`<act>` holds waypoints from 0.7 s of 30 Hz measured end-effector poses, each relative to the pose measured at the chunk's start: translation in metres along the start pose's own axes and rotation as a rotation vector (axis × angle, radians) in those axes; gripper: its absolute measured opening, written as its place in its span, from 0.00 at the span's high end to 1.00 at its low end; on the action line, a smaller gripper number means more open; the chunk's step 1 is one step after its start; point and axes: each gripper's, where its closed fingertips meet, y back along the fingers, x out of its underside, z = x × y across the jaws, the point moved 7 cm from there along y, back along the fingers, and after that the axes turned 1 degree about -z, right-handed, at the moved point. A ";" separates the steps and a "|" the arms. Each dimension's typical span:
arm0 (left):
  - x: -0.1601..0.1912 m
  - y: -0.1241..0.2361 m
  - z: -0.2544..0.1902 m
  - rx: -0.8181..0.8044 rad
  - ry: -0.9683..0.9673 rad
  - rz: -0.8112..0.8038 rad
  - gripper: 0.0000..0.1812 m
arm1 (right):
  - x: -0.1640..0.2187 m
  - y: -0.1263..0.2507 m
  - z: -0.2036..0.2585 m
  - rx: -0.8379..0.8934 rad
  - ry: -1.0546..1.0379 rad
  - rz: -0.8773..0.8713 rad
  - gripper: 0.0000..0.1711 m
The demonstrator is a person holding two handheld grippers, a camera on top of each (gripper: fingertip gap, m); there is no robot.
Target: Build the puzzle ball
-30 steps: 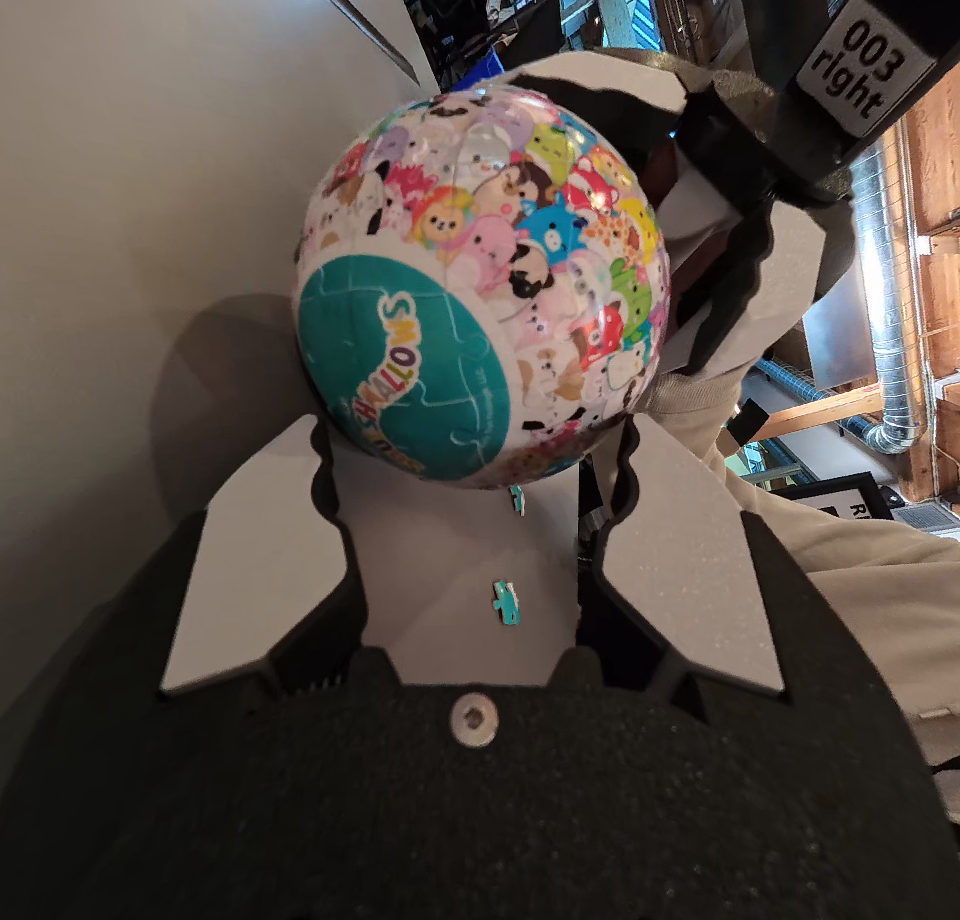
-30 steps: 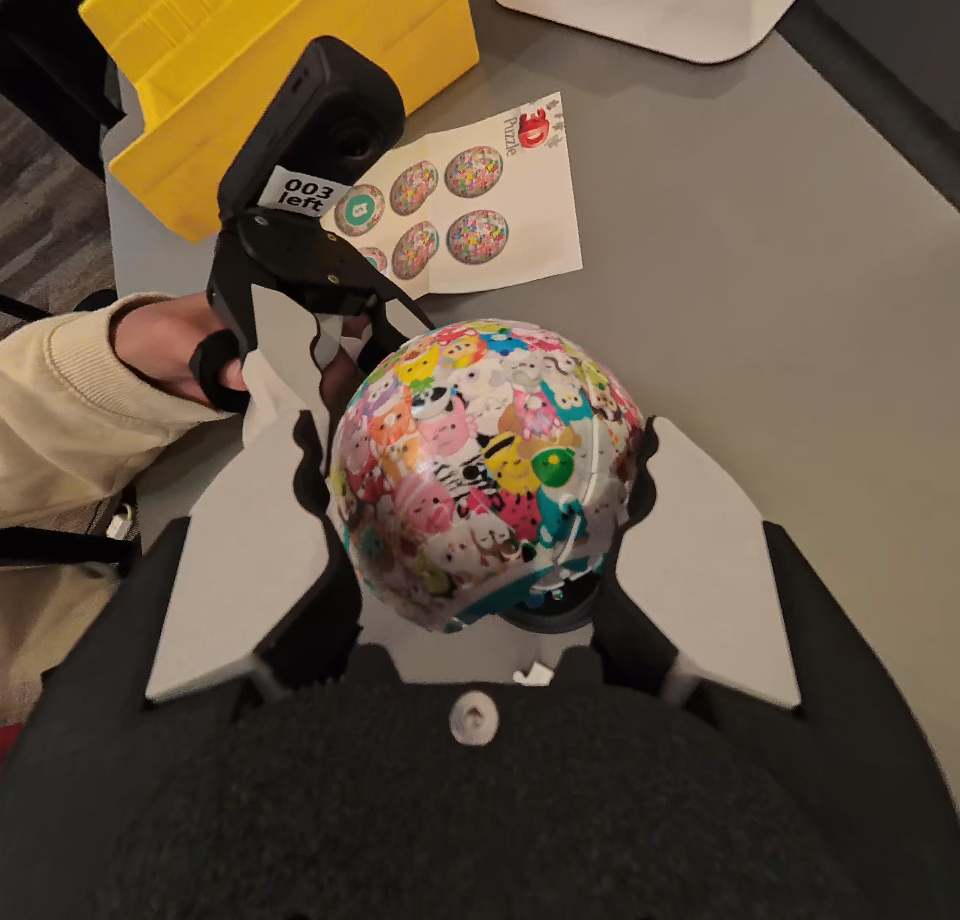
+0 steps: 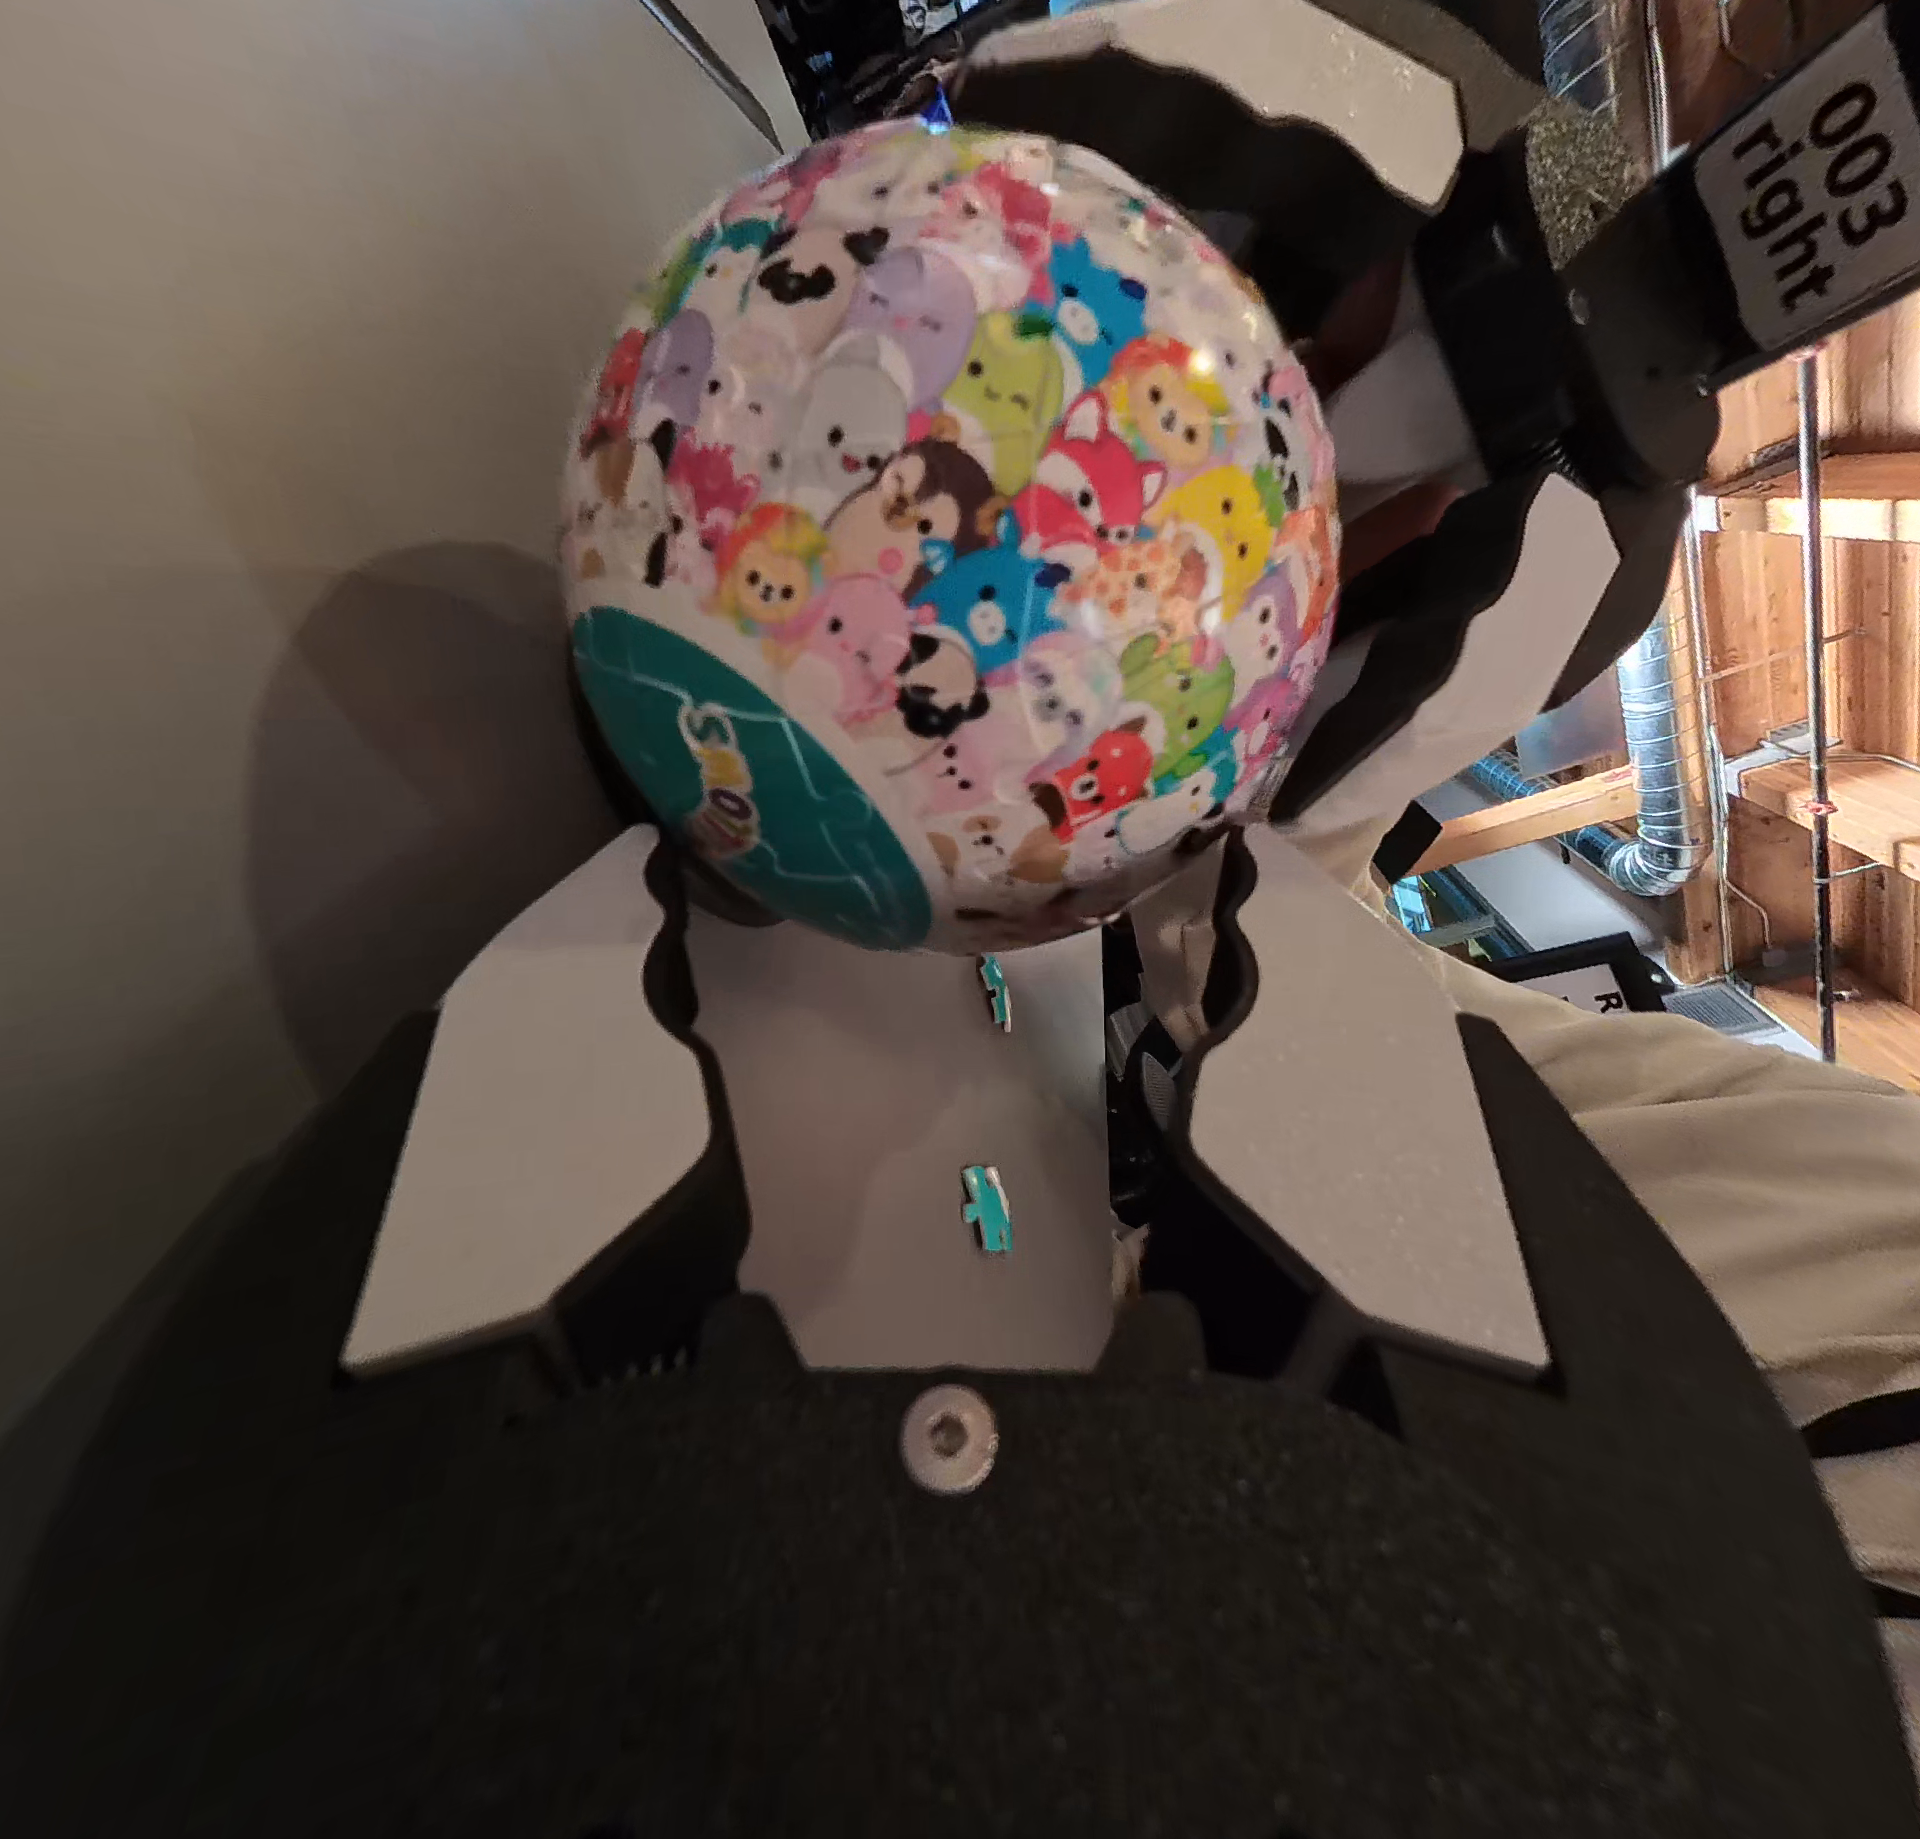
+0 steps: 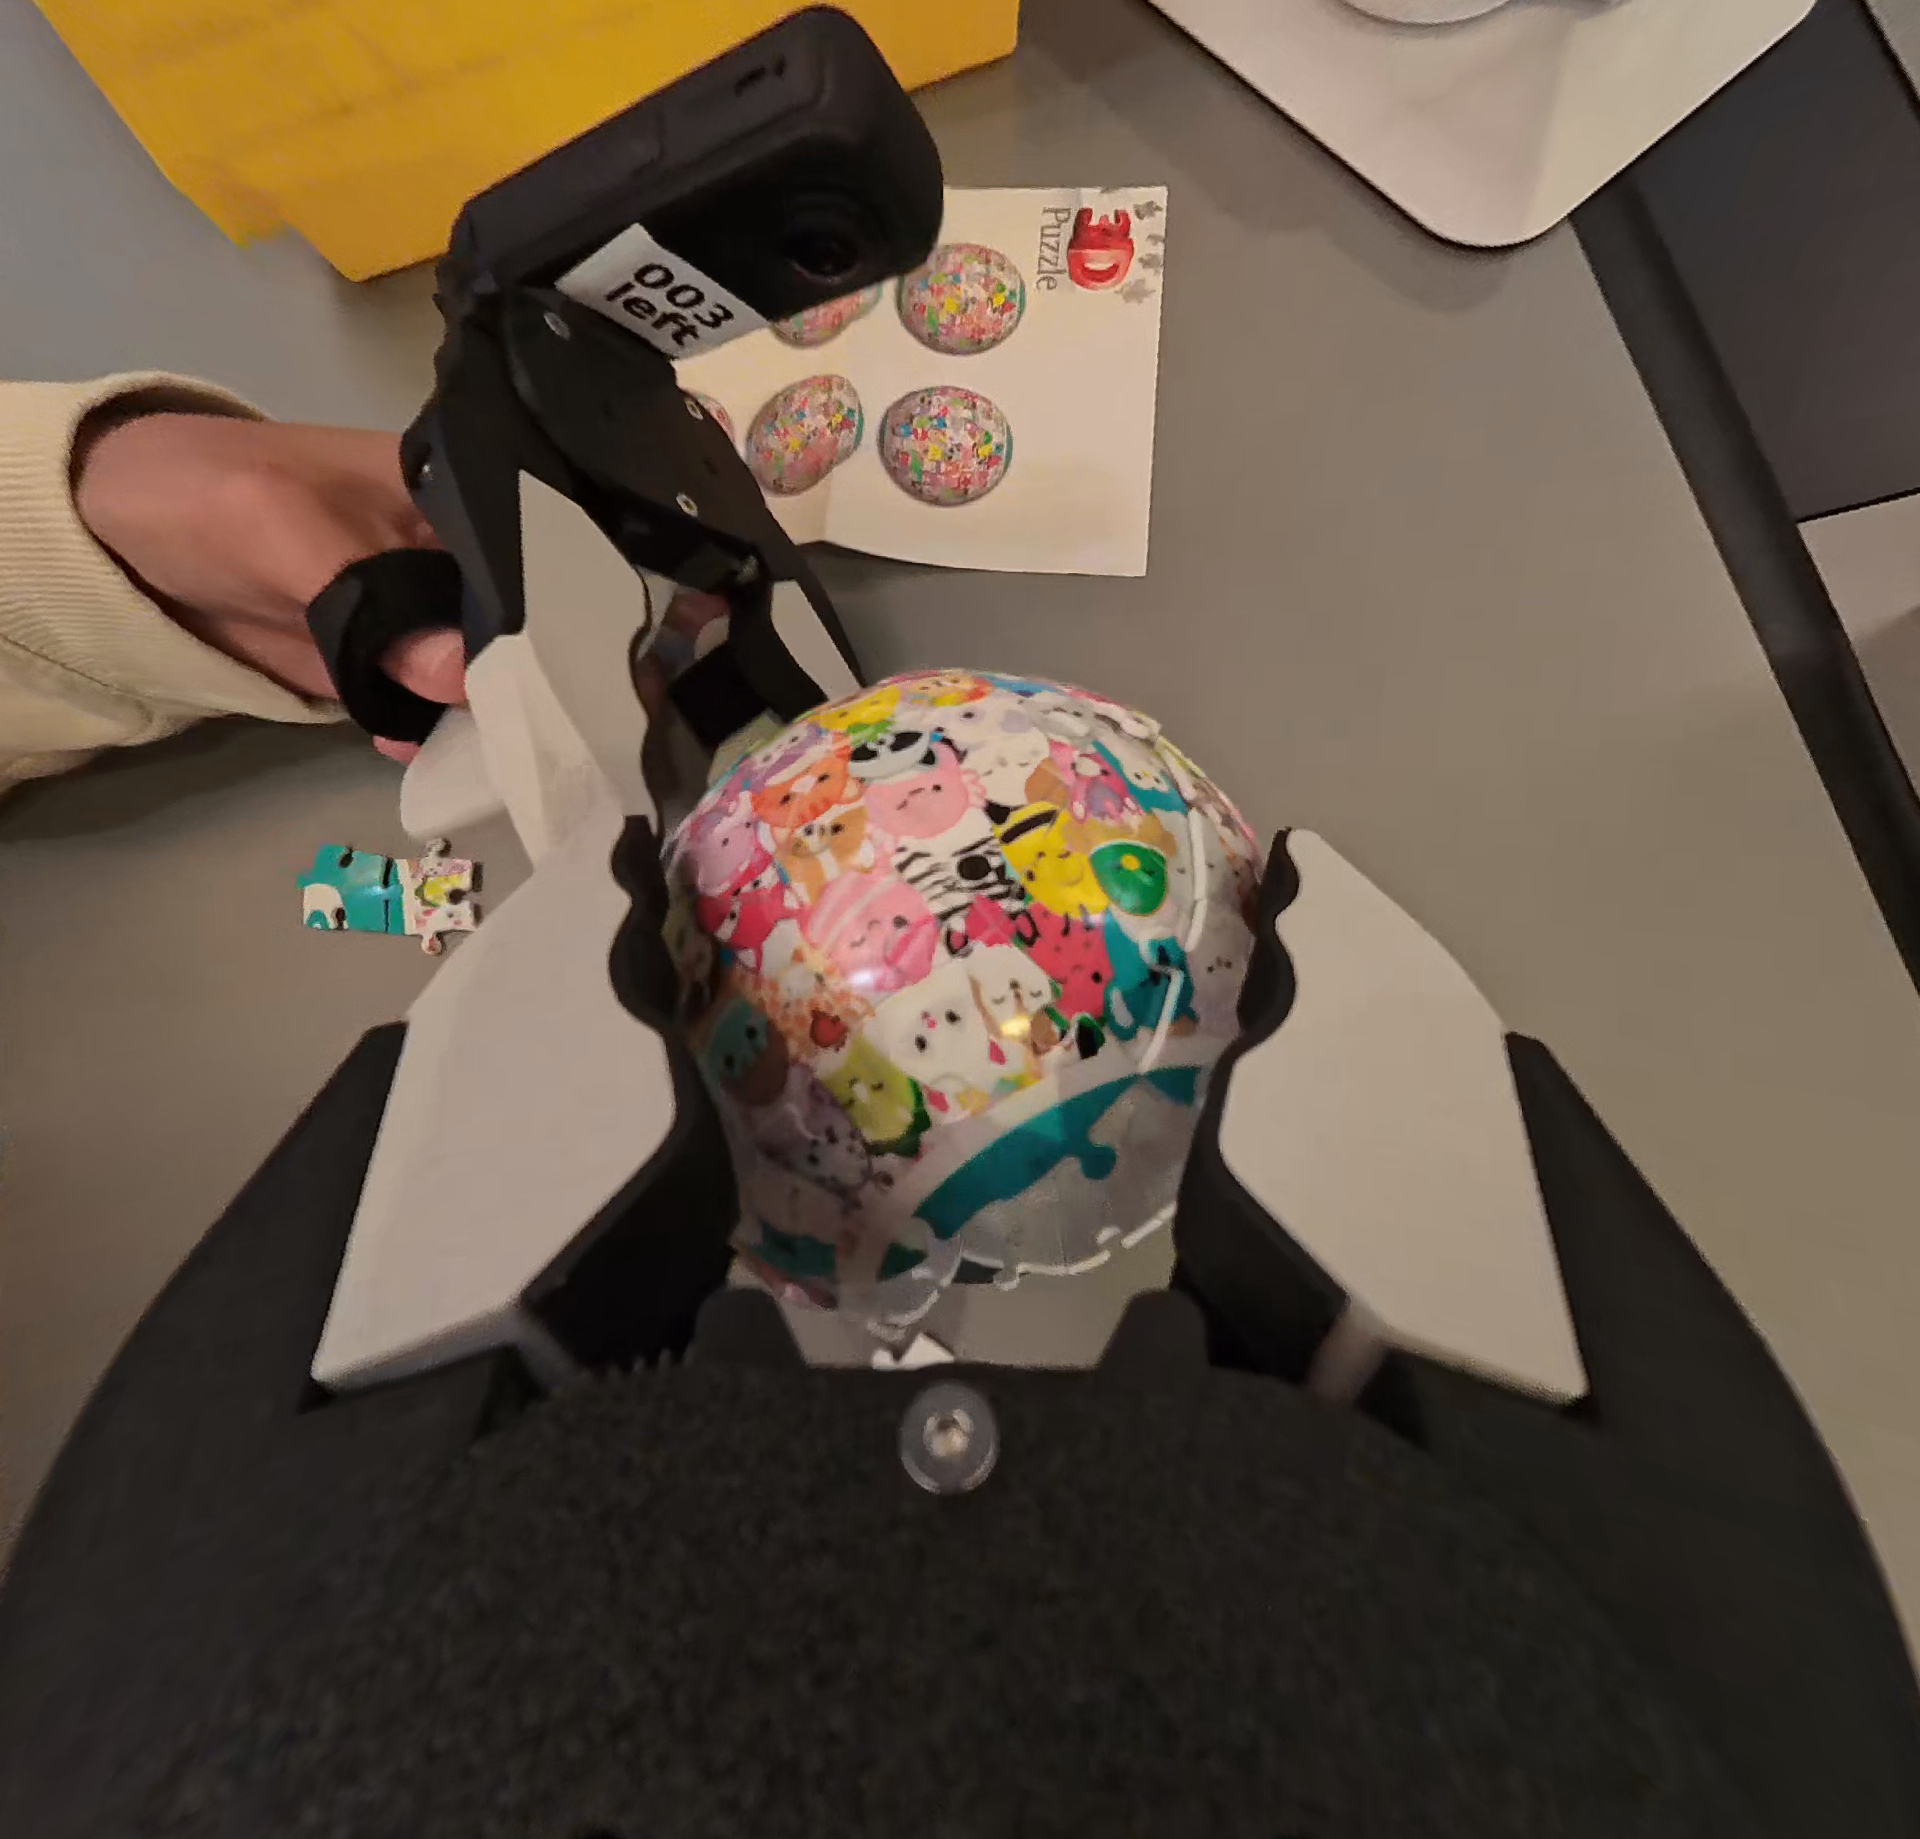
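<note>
The right tongs (image 4: 951, 968) are spread wide and clamped on the glossy, round puzzle ball printed with bright cartoon animals (image 4: 935, 968) — its wavy black inner edges press both sides of the ball, which sits deep between the flat grey fingers (image 4: 520, 1114). The left tongs (image 3: 940, 916) stand apart, holding nothing; their tips lie just beside the ball's teal patch, and whether they touch it is hard to tell through the blur. The ball's near end in the right wrist view shows a gap with jagged teal-edged pieces around it. On the smooth grey tabletop (image 4: 1455, 750) lie small loose teal and multicoloured puzzle pieces (image 4: 390, 887), a white printed instruction sheet with pictures of balls (image 4: 987, 418), a yellow cardboard box (image 4: 499, 54) and a white rounded plastic tray (image 4: 1455, 64). A hand in a cream knit sleeve (image 4: 239, 532) grips the left tool. Beyond — wooden shelving and a silver duct (image 3: 1652, 709).
</note>
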 end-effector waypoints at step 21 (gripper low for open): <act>0.006 0.021 -0.004 0.022 0.050 -0.094 0.43 | -0.012 -0.008 0.011 -0.058 0.107 -0.007 0.44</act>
